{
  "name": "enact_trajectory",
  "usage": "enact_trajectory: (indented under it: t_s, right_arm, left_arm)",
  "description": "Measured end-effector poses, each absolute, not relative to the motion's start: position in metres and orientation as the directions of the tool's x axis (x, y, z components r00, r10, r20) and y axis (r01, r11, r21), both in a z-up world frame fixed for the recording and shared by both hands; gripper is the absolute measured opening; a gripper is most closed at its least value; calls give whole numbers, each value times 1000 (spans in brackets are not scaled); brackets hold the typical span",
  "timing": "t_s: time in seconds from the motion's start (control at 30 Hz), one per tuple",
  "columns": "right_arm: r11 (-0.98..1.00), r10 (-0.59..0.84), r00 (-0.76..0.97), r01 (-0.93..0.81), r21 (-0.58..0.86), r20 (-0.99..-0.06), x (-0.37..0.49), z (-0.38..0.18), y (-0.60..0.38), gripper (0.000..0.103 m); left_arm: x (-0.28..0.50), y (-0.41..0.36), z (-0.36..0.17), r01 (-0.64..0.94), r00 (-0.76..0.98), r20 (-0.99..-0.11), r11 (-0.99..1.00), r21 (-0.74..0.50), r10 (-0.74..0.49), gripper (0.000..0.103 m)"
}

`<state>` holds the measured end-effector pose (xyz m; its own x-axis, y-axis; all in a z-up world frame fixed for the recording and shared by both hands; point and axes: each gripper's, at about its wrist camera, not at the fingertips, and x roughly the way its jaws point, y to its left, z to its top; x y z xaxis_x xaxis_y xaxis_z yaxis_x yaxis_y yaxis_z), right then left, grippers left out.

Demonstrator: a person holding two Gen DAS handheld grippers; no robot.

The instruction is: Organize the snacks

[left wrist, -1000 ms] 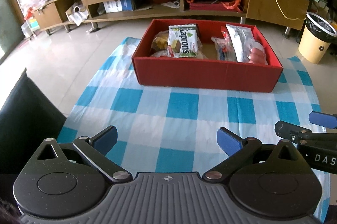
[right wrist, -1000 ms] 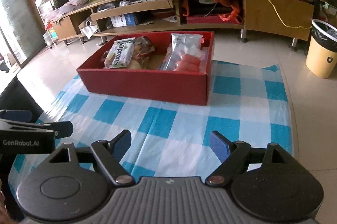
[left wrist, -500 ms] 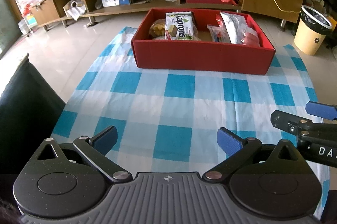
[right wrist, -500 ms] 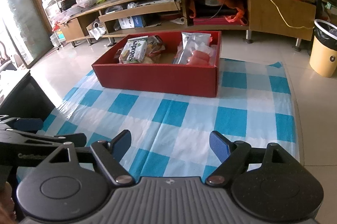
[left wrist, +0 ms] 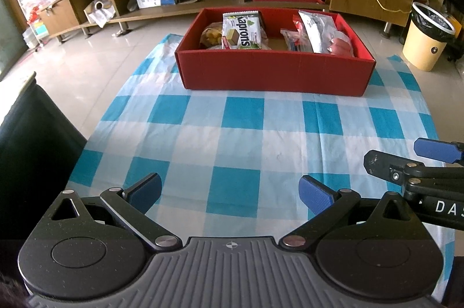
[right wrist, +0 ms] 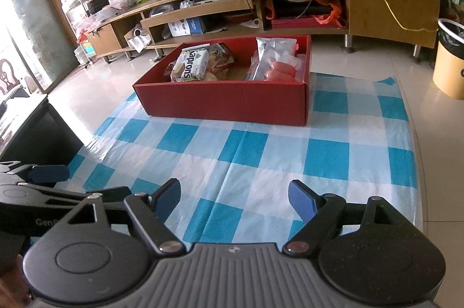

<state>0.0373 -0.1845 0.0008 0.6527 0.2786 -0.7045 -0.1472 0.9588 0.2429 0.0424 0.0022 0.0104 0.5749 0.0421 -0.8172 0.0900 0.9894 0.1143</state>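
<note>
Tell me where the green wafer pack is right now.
The green wafer pack lies in the left half of the red box, on other snack bags, left of the sausage packs.

"Kaprons" on wafer pack (left wrist: 241, 30) in red box (left wrist: 272, 72), twelve o'clock. "DAS" on right gripper (left wrist: 406, 163), three o'clock. "Gen" on left gripper (right wrist: 87, 186), nine o'clock.

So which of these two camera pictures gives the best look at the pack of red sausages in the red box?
The right wrist view: the sausages lie facing the camera at the near right end of the red box, several showing. In the left wrist view the sausages are partly hidden behind a silver packet and the box wall.
</note>
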Motion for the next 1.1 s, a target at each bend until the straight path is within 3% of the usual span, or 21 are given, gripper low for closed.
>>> enact_trajectory:
  t_s: [1.1]
  right_arm:
    - [958,283,636,-151,244,-718,39,-4,-185,81]
  left_arm:
    - [44,2,8,89,571,-819,988,126,53,101]
